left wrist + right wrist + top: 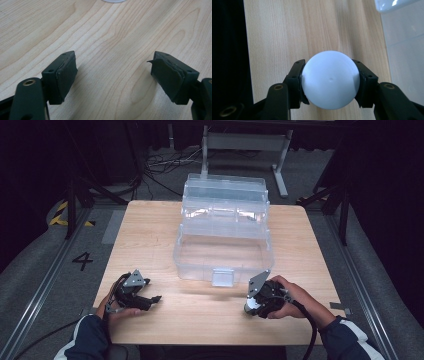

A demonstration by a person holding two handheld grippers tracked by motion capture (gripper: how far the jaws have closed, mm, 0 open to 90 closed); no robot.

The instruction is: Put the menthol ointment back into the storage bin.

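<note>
A white ball sits between the two black pads of my right gripper, which is shut on it. In the high view that right gripper hovers near the table's front right, with the ball showing at its tip, just in front of a clear plastic box with its tiered lid folded back. My left gripper rests low at the front left of the table. Its jaws stand apart over bare wood in the left gripper view, with nothing between the pads.
The clear box has a latch on its near wall and stands at the middle of the wooden table. Dark floor with cables and metal stands surrounds the table. A corner of the box lies to the right in the right gripper view.
</note>
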